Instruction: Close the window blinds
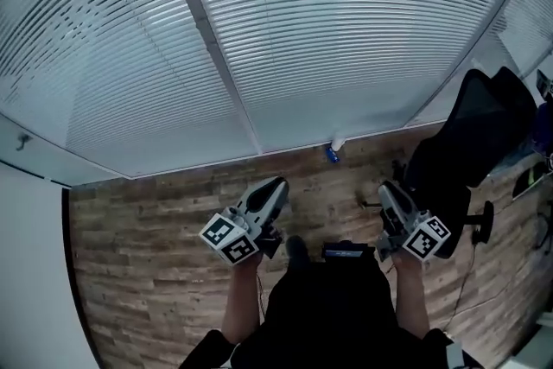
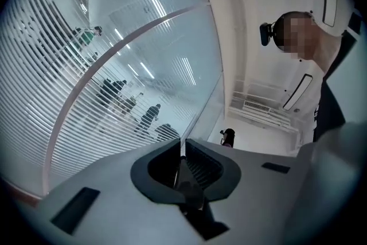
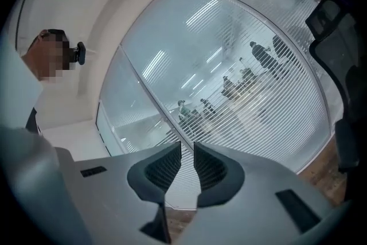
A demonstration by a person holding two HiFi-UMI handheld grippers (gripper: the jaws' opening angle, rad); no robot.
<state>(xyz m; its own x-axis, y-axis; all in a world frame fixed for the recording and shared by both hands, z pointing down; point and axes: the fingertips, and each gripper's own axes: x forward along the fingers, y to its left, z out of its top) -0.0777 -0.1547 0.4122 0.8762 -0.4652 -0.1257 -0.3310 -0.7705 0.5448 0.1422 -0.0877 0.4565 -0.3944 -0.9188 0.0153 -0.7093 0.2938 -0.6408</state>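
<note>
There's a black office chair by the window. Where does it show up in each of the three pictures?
Head view: the black office chair stands at the right, about halfway up the picture.
Left gripper view: not in it.
Right gripper view: along the right edge, partly cut off.
Shared landmark: the blinds, which fill the background in all three views.

Window blinds (image 1: 346, 30): pale grey-white, fine horizontal stripes across every panel. Frame bar (image 1: 212, 47): plain white. Floor (image 1: 147, 246): mid-brown wood planks, streaky grain, staggered joints. Left gripper (image 1: 278, 184) and right gripper (image 1: 385, 187): light grey shells, black ribbed pads, cubes patterned with black-and-white square markers. Office chair (image 1: 484, 125): black throughout. Small object (image 1: 332, 155): bright blue. Wall (image 1: 30, 272): flat white, unpatterned. Person's clothing (image 1: 328, 307): solid black.
</note>
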